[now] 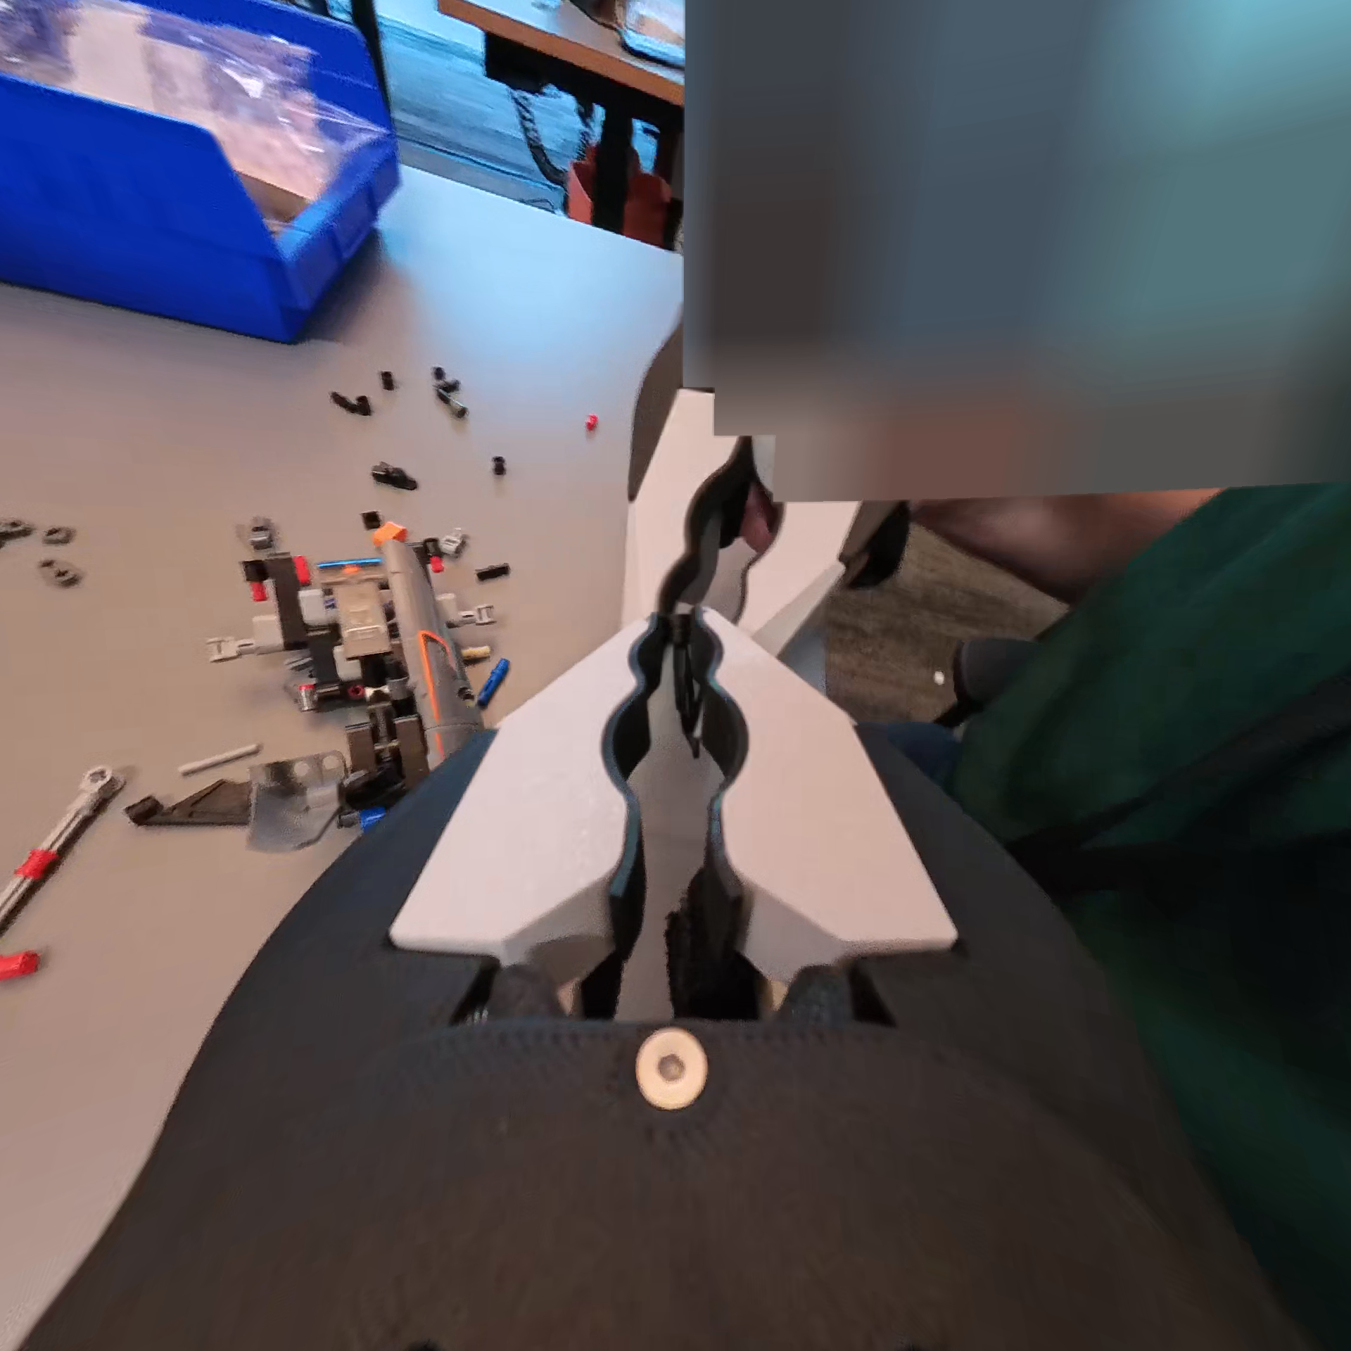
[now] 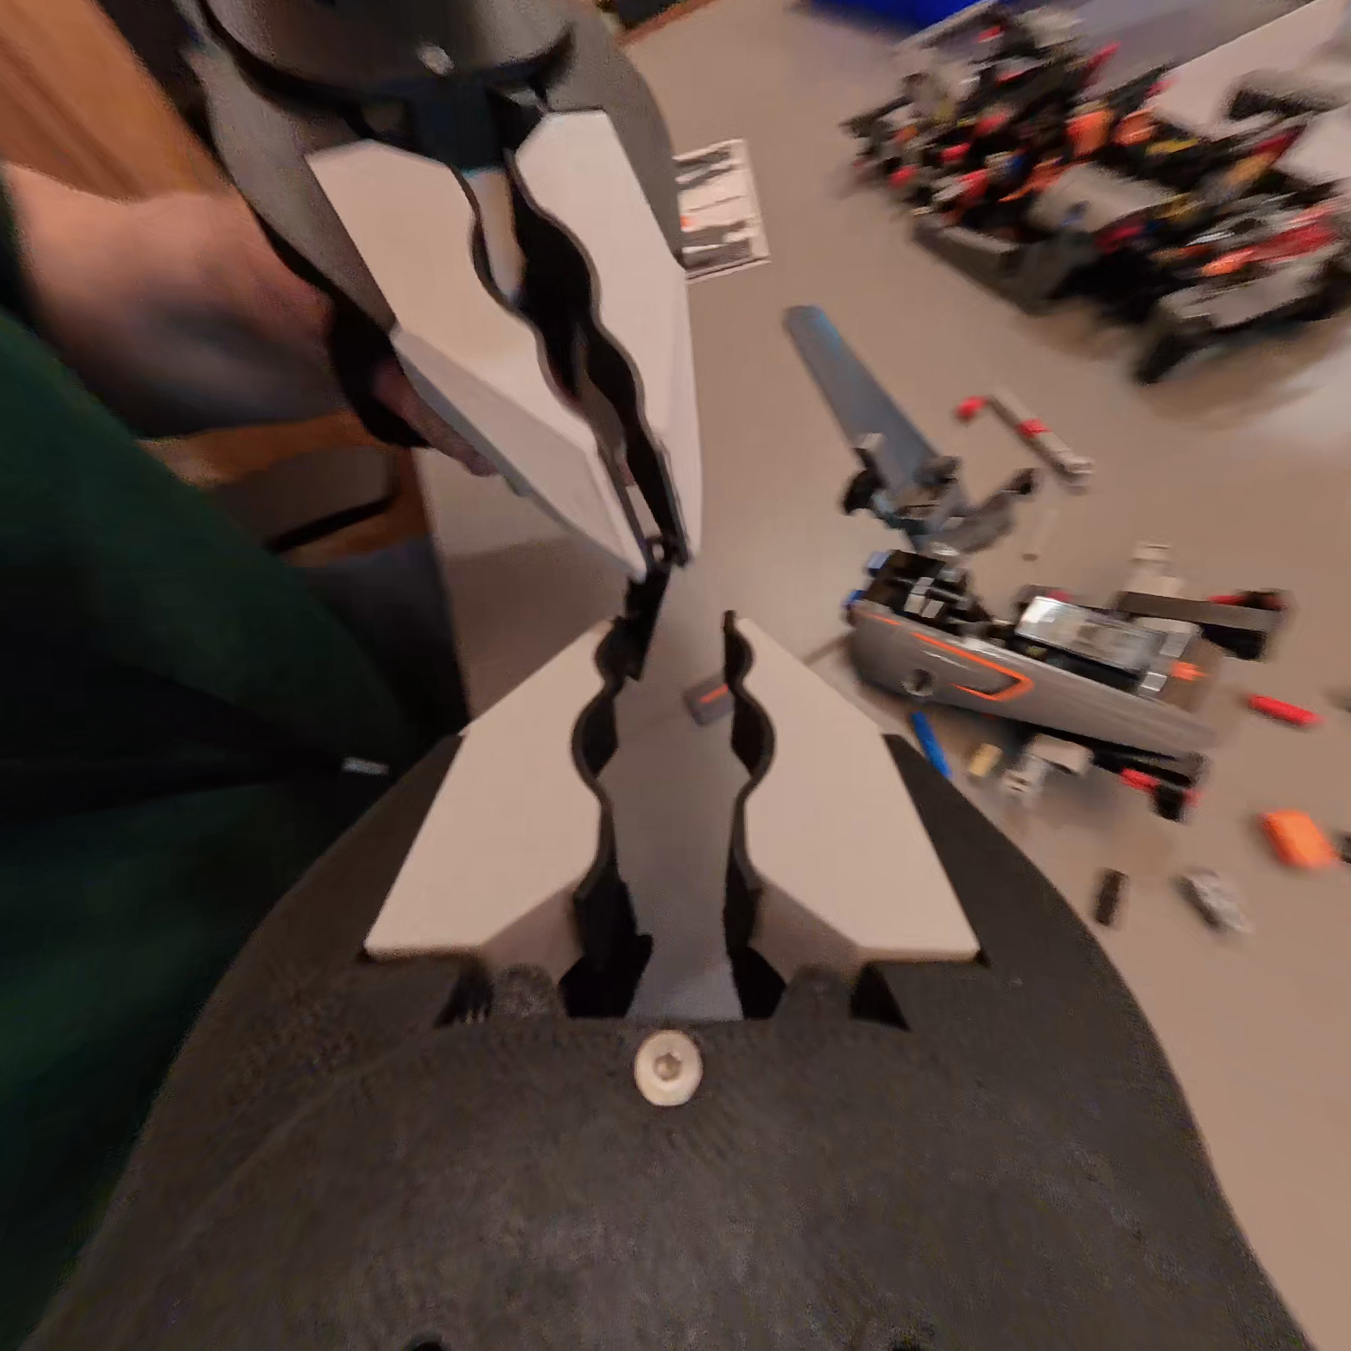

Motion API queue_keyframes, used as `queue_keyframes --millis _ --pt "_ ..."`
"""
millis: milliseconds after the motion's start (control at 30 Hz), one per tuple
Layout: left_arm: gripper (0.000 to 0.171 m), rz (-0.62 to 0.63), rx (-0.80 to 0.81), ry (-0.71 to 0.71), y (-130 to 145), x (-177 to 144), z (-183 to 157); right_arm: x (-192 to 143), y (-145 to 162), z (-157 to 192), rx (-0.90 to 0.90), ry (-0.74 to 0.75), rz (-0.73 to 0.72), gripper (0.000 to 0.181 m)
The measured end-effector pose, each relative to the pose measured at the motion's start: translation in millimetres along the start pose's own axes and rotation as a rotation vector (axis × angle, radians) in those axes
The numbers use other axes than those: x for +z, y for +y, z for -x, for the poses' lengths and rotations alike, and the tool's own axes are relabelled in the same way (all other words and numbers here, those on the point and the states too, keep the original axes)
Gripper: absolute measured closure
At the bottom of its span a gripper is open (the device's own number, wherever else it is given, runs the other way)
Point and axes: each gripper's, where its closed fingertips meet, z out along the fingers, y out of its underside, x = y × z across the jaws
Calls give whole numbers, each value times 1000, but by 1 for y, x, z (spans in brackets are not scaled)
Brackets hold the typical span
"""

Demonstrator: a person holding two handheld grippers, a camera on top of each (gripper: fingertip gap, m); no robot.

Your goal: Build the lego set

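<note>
Left gripper (image 1: 676,629) fingers are pinched nearly together on a thin black piece (image 1: 683,676) held between the tips, up in the air off the near edge of the table (image 1: 512,292). Right gripper (image 2: 676,629) fingers stand apart with a clear gap; the black piece looks like it sits against one fingertip (image 2: 621,643), but nothing is clamped there.

Looks like a handoff or regrip between the two, tip to tip. If it were me, I'd line the piece up square in the open gap and close the right one fully before the left lets go, since a part that thin will twist or drop.

Further out, the half-built grey car body with orange trim (image 2: 1023,680) lies on its side on the table, loose pins and bits scattered around it. Beyond that there's a blue bin (image 1: 183,197).
</note>
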Motion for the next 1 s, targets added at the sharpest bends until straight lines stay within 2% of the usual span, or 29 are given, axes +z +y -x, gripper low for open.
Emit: queue_keyframes --millis 33,133,267,367,433,633,767,867,1000 --pt "167 -30 -45 -12 -4 -2 3 -2 0 -6 -30 74 -7 150" --pt "167 -141 -198 -28 -15 -8 12 -8 -2 -8 -129 267 -64 144" --pt "166 -238 -328 -42 -21 -6 15 -11 -5 -4 -313 577 -82 149" --pt "167 -319 -484 18 -28 -7 16 -18 -12 -3 -499 795 -51 153" --pt "167 -356 -589 58 -27 -7 16 -27 -18 -4 -552 878 -61 156" --pt "168 -418 -766 120 -24 -9 13 -40 -28 7 -723 956 -60 161" --pt "167 -441 -862 161 -19 -7 11 -44 -31 13 -818 955 -53 162" --pt "167 -454 -901 183 -18 -8 9 -41 -30 19 -868 939 -41 176" --pt "167 -462 -949 195 -14 -6 9 -37 -26 19 -887 913 -10 178"
